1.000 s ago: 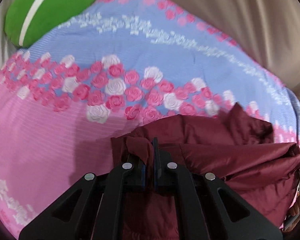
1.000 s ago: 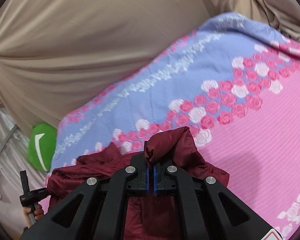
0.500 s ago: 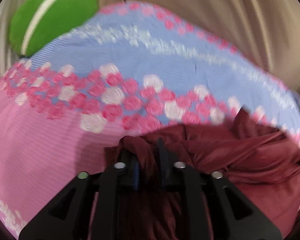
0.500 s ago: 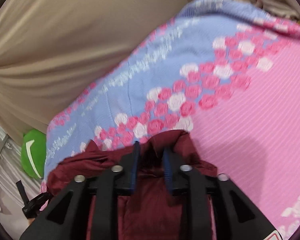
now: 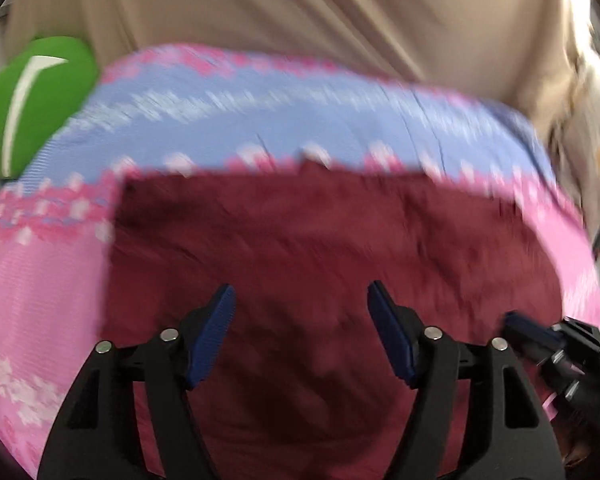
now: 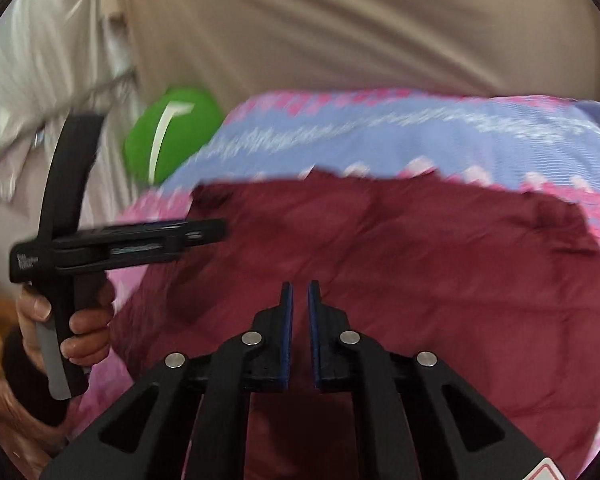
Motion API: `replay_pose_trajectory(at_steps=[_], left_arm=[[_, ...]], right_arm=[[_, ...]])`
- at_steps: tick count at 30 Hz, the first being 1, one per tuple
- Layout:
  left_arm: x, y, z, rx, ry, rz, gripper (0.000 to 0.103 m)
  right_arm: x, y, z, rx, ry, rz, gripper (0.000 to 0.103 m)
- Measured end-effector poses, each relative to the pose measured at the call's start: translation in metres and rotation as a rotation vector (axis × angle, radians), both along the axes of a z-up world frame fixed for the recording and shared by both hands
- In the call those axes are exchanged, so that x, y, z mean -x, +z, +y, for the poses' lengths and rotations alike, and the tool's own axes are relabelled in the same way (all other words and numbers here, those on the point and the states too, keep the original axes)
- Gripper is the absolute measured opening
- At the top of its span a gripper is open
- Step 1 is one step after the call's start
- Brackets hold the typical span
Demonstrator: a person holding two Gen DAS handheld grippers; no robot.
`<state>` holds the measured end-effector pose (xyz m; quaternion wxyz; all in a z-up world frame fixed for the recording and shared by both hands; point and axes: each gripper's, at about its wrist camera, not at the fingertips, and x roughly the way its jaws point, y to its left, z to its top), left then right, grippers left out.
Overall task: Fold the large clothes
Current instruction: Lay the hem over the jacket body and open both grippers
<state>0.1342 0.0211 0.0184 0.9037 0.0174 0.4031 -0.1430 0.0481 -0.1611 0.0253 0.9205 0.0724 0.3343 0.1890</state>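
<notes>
A maroon garment [image 5: 320, 264] is spread flat on the pink and blue floral bedspread [image 5: 260, 108], its far edge reaching the band of roses, with a green cushion [image 5: 32, 100] seen at the far left corner of the bed against the beige curtain [image 5: 300, 12]. The left gripper [image 5: 300, 320] is held above the near part of the garment with its jaws spread wide and nothing between them. The right gripper [image 6: 298, 320] is held over the garment's near part with its jaws drawn narrow, a slim gap left between the blue pads [image 6: 286, 320] and no cloth caught in it.
</notes>
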Motion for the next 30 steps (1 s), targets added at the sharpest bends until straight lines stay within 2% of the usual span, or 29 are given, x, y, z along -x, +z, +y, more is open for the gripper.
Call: replay_pose_trajectory(at_steps=[3, 6, 11, 13, 17, 18, 19, 21, 24, 25, 28, 30], left_arm=[[0.007, -0.027, -0.003, -0.072, 0.016, 0.008, 0.065], [0.010, -0.031, 0.019, -0.070, 0.048, 0.003, 0.065], [0.003, -0.042, 0.071, -0.095, 0.176, 0.016, 0.065], [0.000, -0.047, 0.092, -0.065, 0.202, 0.033, 0.076], [-0.001, -0.049, 0.116, -0.068, 0.298, 0.043, 0.076], [-0.004, -0.045, 0.121, -0.047, 0.308, 0.048, 0.076], [-0.007, -0.040, 0.124, -0.027, 0.317, 0.047, 0.074], [-0.013, -0.025, 0.123, -0.018, 0.327, 0.017, 0.073], [-0.029, 0.001, 0.109, -0.021, 0.314, -0.051, 0.074], [-0.041, 0.007, 0.102, -0.015, 0.303, -0.062, 0.074], [-0.071, 0.004, 0.083, -0.034, 0.281, -0.043, 0.075], [-0.095, -0.011, 0.074, -0.073, 0.279, -0.012, 0.074]], right_arm=[[0.003, -0.024, 0.012, 0.068, 0.009, 0.049, 0.002], [0.012, -0.032, -0.019, 0.074, -0.081, 0.066, 0.000], [0.037, -0.045, -0.114, 0.022, -0.345, 0.117, 0.000], [0.048, -0.051, -0.146, -0.005, -0.437, 0.135, 0.000], [0.067, -0.052, -0.187, 0.028, -0.599, 0.162, 0.000], [0.068, -0.049, -0.192, 0.034, -0.627, 0.162, 0.001], [0.065, -0.038, -0.195, 0.064, -0.655, 0.144, 0.010], [0.052, -0.017, -0.195, 0.079, -0.650, 0.095, 0.012], [0.008, 0.015, -0.189, -0.019, -0.525, 0.033, 0.012], [-0.007, 0.018, -0.188, -0.024, -0.506, 0.029, 0.012], [-0.067, 0.010, -0.183, -0.017, -0.446, 0.097, 0.012], [-0.097, -0.009, -0.181, -0.055, -0.411, 0.179, 0.012]])
